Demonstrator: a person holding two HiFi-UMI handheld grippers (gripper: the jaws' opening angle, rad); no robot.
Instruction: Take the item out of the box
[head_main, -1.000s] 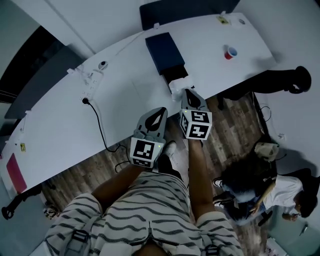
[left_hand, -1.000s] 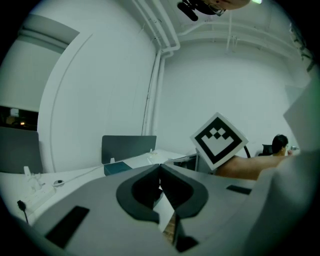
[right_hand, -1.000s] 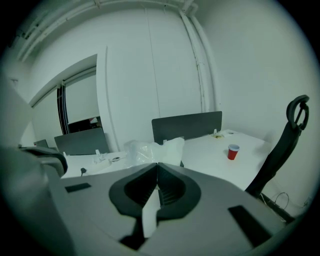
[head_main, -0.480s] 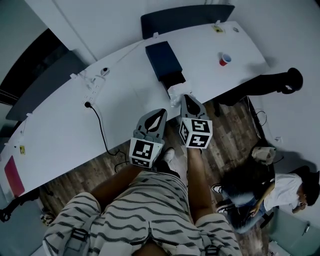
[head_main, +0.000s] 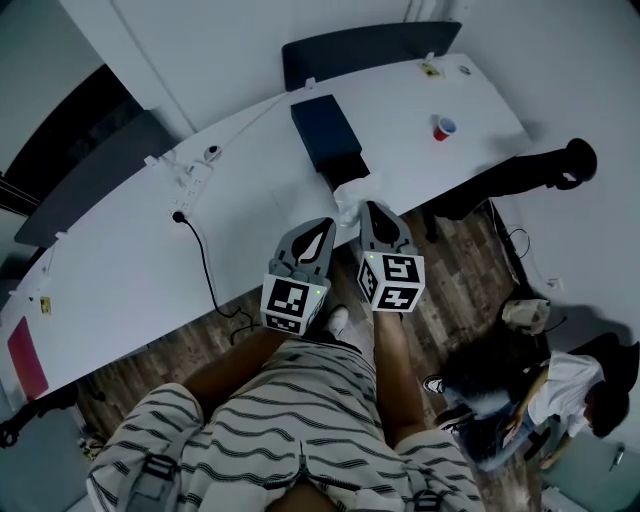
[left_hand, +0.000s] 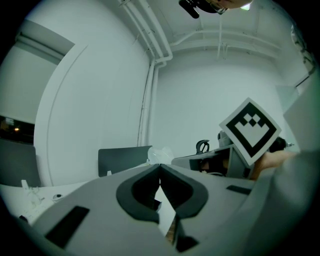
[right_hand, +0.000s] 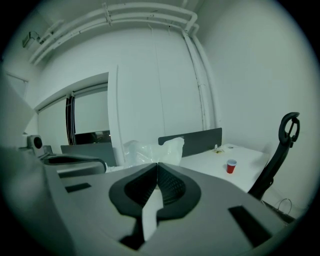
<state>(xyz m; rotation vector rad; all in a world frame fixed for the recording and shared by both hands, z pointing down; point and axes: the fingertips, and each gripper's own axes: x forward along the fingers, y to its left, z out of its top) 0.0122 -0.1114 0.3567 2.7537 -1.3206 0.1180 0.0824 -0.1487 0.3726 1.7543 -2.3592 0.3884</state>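
Right gripper (head_main: 368, 206) has pulled back toward the person over the last second, and the white plastic-wrapped item (head_main: 347, 192) came with it. It was hard against the box mouth, now it sits a bit clear of it. Its jaws are clamped together on the plastic wrap, which bunches up just past the tips. The item is outside the dark blue box (head_main: 322, 125), just beside the box's open dark end and by the near edge of the white table (head_main: 150, 260). Left gripper (head_main: 325, 222) is just beside the right one, jaws closed tip to tip with nothing between them, not touching the item. A red cup (head_main: 443, 128) stands well apart on the table's right end. A power strip (head_main: 195, 175) and its black cable (head_main: 205, 265) are off to the left.
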